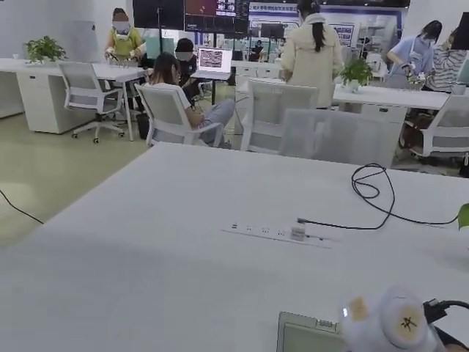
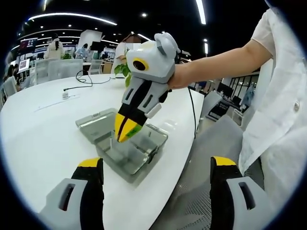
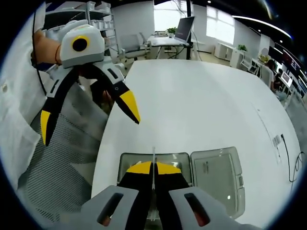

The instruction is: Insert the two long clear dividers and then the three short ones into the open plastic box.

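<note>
Now: right gripper [image 3: 153,168] clenched on a clear divider [image 3: 153,154], seen edge-on, just above the open box [image 3: 125,159] at 6 o'clock in its own view. The lid [image 3: 214,175] lies flat at 4 o'clock. Left gripper [image 3: 88,119] released and empty at 10 o'clock, off the table [image 3: 201,96] edge. Step, as judged: seating a divider; long or short, cannot tell. Next: keep it upright, square to the walls, lower straight.
</note>
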`<state>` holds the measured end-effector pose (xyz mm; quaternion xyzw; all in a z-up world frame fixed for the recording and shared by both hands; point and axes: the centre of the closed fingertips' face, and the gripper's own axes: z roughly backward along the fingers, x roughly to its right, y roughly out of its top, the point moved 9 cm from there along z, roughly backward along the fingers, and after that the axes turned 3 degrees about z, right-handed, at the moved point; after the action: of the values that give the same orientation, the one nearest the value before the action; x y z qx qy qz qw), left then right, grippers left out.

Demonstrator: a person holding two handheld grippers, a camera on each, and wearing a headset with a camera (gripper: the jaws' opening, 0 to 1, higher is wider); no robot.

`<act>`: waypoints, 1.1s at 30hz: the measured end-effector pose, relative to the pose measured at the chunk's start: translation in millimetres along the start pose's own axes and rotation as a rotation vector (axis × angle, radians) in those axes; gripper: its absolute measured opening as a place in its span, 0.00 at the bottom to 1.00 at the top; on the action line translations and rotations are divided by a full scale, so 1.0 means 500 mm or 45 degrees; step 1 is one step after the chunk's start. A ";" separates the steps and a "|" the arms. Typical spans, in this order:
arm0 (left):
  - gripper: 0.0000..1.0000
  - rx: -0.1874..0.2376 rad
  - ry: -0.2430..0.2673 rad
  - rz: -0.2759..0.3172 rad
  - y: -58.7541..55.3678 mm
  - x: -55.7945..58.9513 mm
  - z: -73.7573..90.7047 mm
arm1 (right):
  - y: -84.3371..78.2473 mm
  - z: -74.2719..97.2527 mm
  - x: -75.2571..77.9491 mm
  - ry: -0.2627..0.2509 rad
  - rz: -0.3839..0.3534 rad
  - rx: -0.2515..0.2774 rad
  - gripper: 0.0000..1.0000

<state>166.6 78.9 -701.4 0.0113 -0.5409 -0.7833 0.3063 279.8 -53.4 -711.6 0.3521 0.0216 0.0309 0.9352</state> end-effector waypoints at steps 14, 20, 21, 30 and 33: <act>0.97 0.009 -0.015 -0.021 -0.002 0.004 -0.001 | -0.015 -0.029 0.002 0.016 -0.013 -0.042 0.03; 0.96 0.003 -0.014 -0.015 -0.004 0.001 -0.001 | -0.018 -0.043 0.004 0.024 -0.015 -0.075 0.03; 0.96 0.004 -0.016 -0.017 -0.004 0.001 -0.002 | -0.019 -0.045 0.003 0.026 -0.011 -0.082 0.03; 0.96 0.005 -0.018 -0.016 -0.005 -0.001 -0.005 | -0.021 -0.052 0.003 0.037 0.006 -0.124 0.03; 0.96 0.005 -0.021 -0.015 -0.005 -0.001 -0.006 | -0.023 -0.060 0.000 0.034 0.025 -0.148 0.03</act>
<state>166.6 77.4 -705.0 0.0086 -0.5448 -0.7840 0.2973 278.4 -42.5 -741.7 0.2971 0.0289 0.0458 0.9533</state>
